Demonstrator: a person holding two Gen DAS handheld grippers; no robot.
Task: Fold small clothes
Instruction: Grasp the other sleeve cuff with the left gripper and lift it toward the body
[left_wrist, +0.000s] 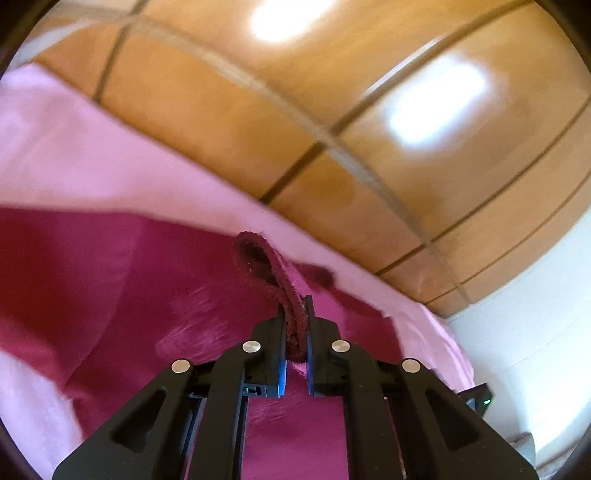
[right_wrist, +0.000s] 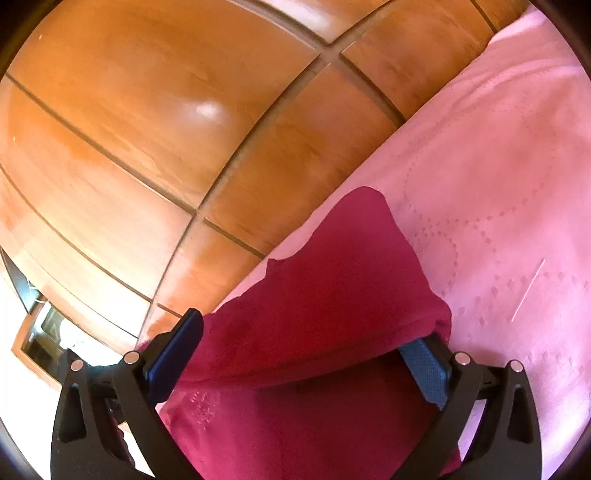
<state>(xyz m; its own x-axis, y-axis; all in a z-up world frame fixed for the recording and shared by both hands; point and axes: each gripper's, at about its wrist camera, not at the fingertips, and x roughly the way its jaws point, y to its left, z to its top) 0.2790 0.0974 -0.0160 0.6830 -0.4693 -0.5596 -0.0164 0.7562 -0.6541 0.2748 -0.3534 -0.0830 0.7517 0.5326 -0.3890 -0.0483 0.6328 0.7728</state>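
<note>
A glossy wooden panelled wall in warm orange-brown, cut by dark grooves into rectangular panels, fills the upper part of both views. Bright light glares reflect off it. A pale pink bedspread with a dotted stitched pattern lies just below the panels. In the left wrist view a white wall adjoins the panelling on the right; in the right wrist view a framed opening sits at its lower left.

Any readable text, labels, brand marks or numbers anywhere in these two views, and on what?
None can be read.
The dark red garment shows a faint raised mark near its lower part, too blurred to read.
The pink bedcover carries only a dotted stitched pattern, no writing.
The left gripper and right gripper bear no visible markings.
</note>
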